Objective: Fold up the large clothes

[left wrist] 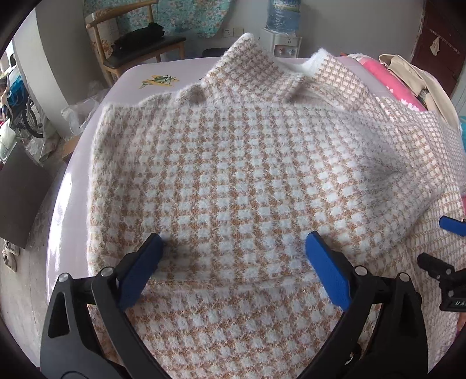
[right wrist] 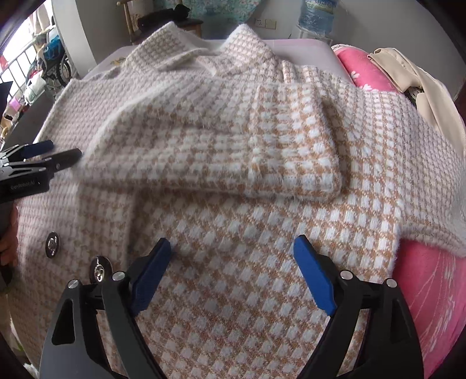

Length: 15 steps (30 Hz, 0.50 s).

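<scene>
Where the fuzzy knitted coat with a tan-and-white houndstooth check point(left wrist: 233, 175) is spread over the pale lilac bench point(left wrist: 67, 210), most of the surface is covered by it, collar toward twelve o'clock. In the left wrist view the collar points are seen raised at twelve o'clock, and one sleeve is laid across the body toward three o'clock. The left hand-held gripper point(left wrist: 233, 242) is shown with its blue-padded jaws spread wide over the cloth, nothing being held between them; whether the tips touch the knit cannot be told.

In the right wrist view a folded sleeve with a turned-back cuff point(right wrist: 294, 163) is seen lying across the chest, and two round silver metal buttons point(right wrist: 52, 244) are visible at eight o'clock, which the left view does not show. The right hand-held gripper point(right wrist: 233, 243) is likewise held wide apart above the fabric, empty.

A bright pink patterned blanket point(right wrist: 431, 291) is seen at four o'clock under the coat's edge, with a beige garment point(right wrist: 407, 75) at two o'clock. Only in the left view are a wooden chair with a dark seat point(left wrist: 137, 49) and a blue water-dispenser bottle point(left wrist: 284, 14) clearly shown.
</scene>
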{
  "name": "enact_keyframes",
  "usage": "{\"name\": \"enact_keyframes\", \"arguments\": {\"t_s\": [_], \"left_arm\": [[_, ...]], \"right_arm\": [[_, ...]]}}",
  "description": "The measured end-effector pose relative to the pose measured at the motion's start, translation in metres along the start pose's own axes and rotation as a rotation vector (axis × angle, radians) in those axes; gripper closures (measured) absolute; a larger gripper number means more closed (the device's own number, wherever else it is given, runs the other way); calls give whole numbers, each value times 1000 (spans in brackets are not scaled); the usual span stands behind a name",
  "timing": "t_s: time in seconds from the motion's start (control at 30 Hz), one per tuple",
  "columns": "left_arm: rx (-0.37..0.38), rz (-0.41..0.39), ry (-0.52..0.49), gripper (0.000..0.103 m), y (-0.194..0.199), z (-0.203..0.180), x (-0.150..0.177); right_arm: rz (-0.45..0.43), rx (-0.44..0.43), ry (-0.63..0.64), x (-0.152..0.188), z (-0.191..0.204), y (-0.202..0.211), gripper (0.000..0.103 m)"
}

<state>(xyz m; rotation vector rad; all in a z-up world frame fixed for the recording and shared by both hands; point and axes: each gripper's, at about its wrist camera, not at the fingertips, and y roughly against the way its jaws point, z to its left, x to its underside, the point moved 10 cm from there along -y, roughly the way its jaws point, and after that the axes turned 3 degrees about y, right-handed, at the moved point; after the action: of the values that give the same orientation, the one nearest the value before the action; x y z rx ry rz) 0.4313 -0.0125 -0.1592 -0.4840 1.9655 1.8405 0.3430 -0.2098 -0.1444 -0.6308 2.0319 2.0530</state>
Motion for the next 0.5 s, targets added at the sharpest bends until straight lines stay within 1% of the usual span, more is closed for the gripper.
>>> {"name": "enact_keyframes", "arguments": {"t_s": [0.07,0.17,0.3,0.4,0.5], "left_arm": [[-11,-8,-15,8,0,-1,1],[-10,-9,-14,8,0,0,1],[-13,-1,-15,8,0,0,1],[-14,-4,-16,8,0,0,0],[-9,-21,-23,8,1,0,1]], "right_arm": [[-11,11,-11,1,-1,-1,6],[-16,-1,-45,2,-4,-4,6],[-41,-9,-31,2,-3,-3,6],[-32,-48,-2,3,-2,0,6],[3,-72,-40,6,-8,11,6]]}}
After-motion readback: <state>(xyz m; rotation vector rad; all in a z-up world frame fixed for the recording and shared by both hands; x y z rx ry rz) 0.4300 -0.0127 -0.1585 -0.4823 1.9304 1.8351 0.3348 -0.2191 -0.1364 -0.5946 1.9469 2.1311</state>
